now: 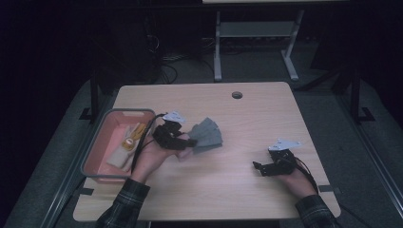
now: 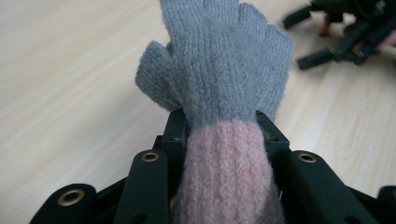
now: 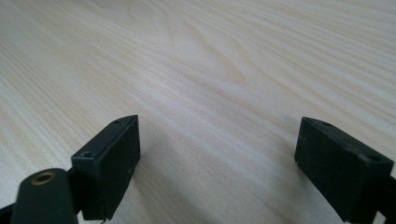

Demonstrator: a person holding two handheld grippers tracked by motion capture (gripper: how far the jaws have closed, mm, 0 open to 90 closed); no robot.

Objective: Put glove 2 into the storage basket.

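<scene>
A: Where do we stand? Our left gripper (image 1: 187,141) has its jaws clamped on the pink cuff of the grey glove (image 2: 219,65), and the glove's fingers fan out over the worktop (image 1: 237,190) just right of the pink bin (image 1: 95,142).

B: So we have it gripped, and the bin beside it already holds some pale fabric items (image 1: 124,147), too dim for us to name. We judge the glove is either headed into that bin or just out of it; we cannot tell which.

A: And our right gripper (image 1: 260,168)?

B: Its jaws stand wide apart with nothing between them, low over bare wood, well apart from the glove.

A: Then the grasp is done; what is left, as we read it, is carrying the glove to its place and letting go.
</scene>
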